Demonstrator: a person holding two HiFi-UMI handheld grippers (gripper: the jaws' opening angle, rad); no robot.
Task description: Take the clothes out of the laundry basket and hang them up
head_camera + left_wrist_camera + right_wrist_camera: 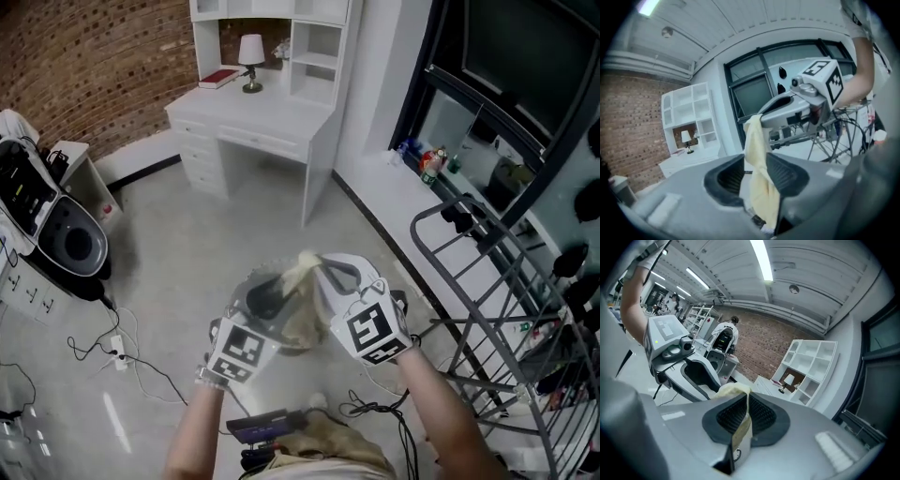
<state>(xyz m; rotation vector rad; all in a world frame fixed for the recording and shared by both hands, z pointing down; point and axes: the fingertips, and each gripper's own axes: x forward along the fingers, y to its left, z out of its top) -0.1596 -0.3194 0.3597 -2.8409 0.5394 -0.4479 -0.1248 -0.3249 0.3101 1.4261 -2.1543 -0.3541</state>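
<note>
Right gripper [746, 397]: jaws closed tight on a fold of the pale yellow cloth [733, 390]. Left gripper [754, 159]: jaws parted, with the same cloth hanging loose between them. Both grippers are close together in the air above the floor [187, 234], near the grey drying rack [487, 309] on the right.

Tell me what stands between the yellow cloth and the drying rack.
Nothing visible does. The yellow cloth, pinched in the right claw, hangs left of the drying rack in the head view; only open air lies between them.
</note>
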